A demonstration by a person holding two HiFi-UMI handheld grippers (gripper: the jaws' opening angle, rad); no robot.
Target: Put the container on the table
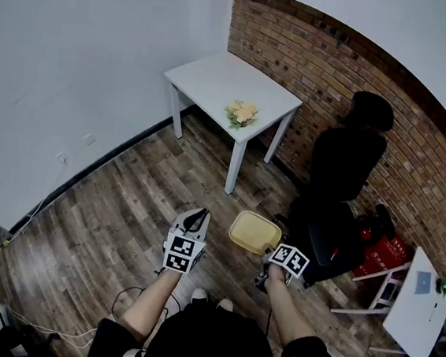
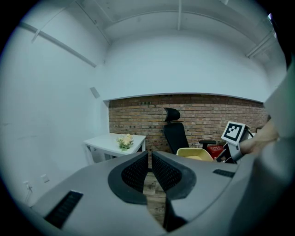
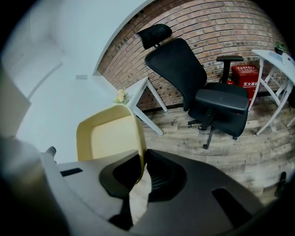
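Right gripper view: right gripper clamped on one wall of the yellow container, which is held above the wood floor, well apart from the white worktop carrying flowers. Left gripper closed, empty, alongside.

On the table by the brick wall sit flowers, with the chair to its right.
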